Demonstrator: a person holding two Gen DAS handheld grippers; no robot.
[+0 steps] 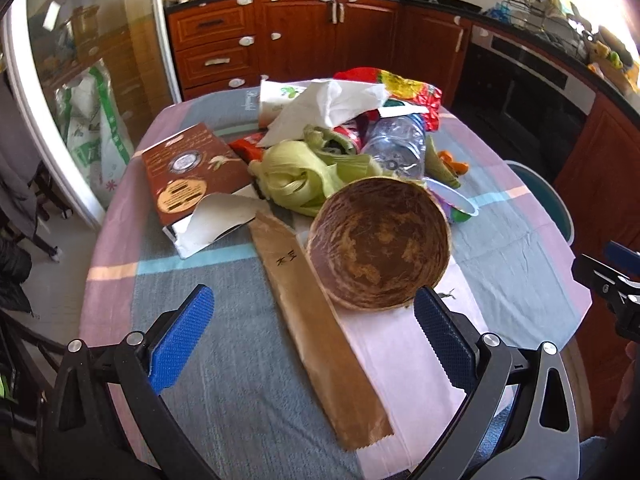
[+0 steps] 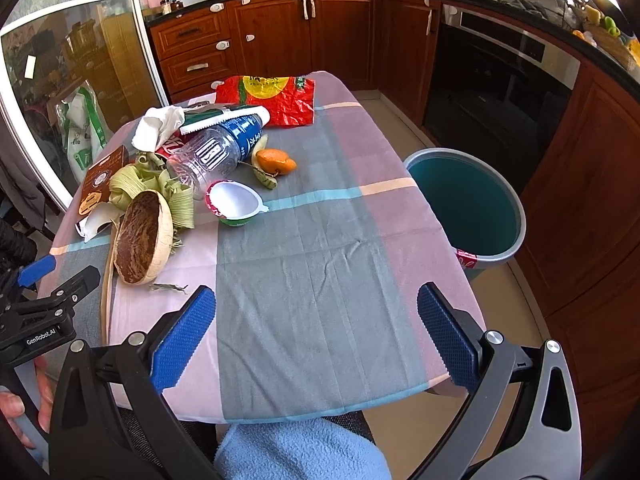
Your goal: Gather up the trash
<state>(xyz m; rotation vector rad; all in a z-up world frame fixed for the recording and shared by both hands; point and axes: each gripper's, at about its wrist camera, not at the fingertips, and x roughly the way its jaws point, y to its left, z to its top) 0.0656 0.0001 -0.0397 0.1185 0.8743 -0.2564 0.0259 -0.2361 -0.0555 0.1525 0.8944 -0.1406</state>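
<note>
Fingers on both tools are spread wide with nothing between them. From the left gripper (image 1: 312,336), the long paper sleeve (image 1: 316,332) runs straight up the gap between its pads, long axis pointing away toward the heap, and the brown shell bowl (image 1: 378,242) sits just beyond the right-hand pad, tipped on edge. The right gripper (image 2: 316,336) hovers over bare tablecloth (image 2: 320,272), with the yogurt cup (image 2: 236,204), plastic bottle (image 2: 216,154) and orange peel (image 2: 276,161) ahead and to its left. The bin (image 2: 466,208) stands beside the table on the right. I judge the left one nearer the sleeve and bowl, while the right has the shorter path to the bin
</note>
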